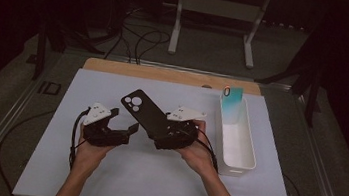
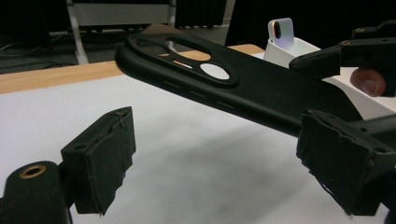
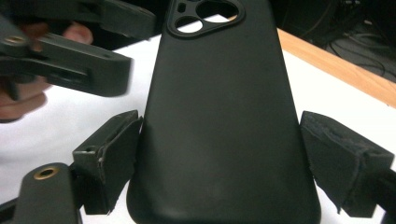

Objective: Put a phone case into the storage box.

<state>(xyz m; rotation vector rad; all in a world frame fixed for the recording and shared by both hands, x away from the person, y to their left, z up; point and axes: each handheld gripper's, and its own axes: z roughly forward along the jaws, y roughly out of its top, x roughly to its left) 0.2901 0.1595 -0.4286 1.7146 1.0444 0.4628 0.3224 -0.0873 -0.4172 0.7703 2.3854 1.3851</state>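
Pointing up-left, black phone case (image 1: 146, 112), apparently clamped by right gripper (image 1: 170, 133)

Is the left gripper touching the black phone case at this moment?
Apart. In the left gripper view the left gripper has white table showing between its pads, and the black phone case runs clear beyond them, held up at its far end.
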